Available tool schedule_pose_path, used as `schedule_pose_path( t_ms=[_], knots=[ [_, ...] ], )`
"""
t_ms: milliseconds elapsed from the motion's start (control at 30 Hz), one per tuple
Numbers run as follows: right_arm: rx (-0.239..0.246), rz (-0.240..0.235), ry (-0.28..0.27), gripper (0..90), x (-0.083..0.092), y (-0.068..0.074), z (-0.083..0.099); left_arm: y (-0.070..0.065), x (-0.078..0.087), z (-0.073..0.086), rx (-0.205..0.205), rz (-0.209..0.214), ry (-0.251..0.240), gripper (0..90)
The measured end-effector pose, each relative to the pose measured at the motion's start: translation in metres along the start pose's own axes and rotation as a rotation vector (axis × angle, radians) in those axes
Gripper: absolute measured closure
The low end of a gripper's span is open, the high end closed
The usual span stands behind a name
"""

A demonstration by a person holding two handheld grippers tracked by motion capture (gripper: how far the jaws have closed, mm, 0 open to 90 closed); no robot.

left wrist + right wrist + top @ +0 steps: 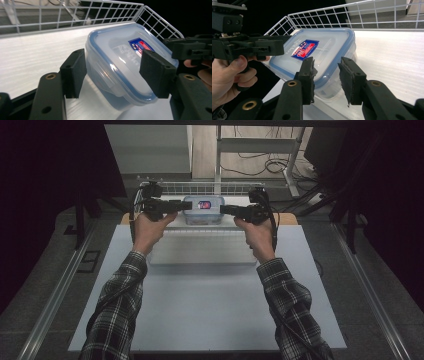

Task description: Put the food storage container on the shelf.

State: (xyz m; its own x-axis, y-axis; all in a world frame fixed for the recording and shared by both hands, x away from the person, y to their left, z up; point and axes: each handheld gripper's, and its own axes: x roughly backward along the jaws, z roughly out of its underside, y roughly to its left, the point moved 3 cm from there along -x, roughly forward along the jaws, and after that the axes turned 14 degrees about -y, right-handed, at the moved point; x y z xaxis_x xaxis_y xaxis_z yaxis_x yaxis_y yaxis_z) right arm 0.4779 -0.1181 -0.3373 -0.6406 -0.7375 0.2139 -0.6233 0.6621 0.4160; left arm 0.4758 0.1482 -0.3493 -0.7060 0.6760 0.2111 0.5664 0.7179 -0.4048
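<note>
At the far edge of the surface (pixel 210 310): clear lidded food container (pixel 203 210) inside wire tray (pixel 200 187).
Left tool (pixel 113 72) and right tool (pixel 327 80) flank its ends, both released, pads clear of it.

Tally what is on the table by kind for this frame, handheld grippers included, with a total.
Clear plastic container with blue-rimmed lid: 1
White wire basket: 1
White tray: 1
Handheld grippers: 2, the left gripper and the right gripper
Total: 5
</note>
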Motion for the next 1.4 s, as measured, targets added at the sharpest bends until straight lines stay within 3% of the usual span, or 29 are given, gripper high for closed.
schedule_pose_path(
  t_ms=[67,133,267,367,567,733,767,900,1033,1167,1400],
  knots=[
    [0.017,0.011,-0.007,57.4,0.001,0.001,0.0,-0.002,0.004,-0.001,-0.025,0.002,-0.009,36.7],
    [0.024,0.01,-0.014,55.4,0.002,0.001,0.0,-0.002,0.006,0.0,-0.026,0.009,-0.008,34.9],
    [0.029,-0.009,-0.04,44.0,0.007,0.002,0.0,-0.005,0.013,0.006,-0.07,0.023,-0.013,25.7],
    [0.064,-0.014,-0.035,30.8,0.01,0.001,0.007,-0.007,0.017,0.013,-0.096,0.029,-0.013,18.0],
    [0.118,-0.018,-0.031,17.3,0.012,-0.001,0.017,-0.012,0.026,0.024,-0.134,0.023,-0.011,8.3],
    [0.154,-0.027,-0.027,13.5,0.013,0.002,0.022,-0.017,0.032,0.032,-0.16,0.03,-0.013,7.1],
    [0.181,-0.023,-0.023,12.5,0.013,0.004,0.024,-0.019,0.032,0.034,-0.171,0.029,-0.013,6.1],
    [0.211,-0.022,-0.017,10.5,0.015,0.008,0.028,-0.027,0.035,0.043,-0.229,0.036,-0.005,3.4],
    [0.231,-0.032,-0.019,9.2,0.017,0.011,0.03,-0.032,0.037,0.047,-0.261,0.042,-0.015,2.8],
    [0.259,-0.039,-0.01,7.1,0.02,0.015,0.034,-0.038,0.039,0.051,-0.277,0.077,-0.015,3.4],
    [0.301,-0.055,-0.023,5.2,0.027,0.023,0.041,-0.045,0.045,0.058,-0.308,0.096,-0.031,4.6]
  ],
)
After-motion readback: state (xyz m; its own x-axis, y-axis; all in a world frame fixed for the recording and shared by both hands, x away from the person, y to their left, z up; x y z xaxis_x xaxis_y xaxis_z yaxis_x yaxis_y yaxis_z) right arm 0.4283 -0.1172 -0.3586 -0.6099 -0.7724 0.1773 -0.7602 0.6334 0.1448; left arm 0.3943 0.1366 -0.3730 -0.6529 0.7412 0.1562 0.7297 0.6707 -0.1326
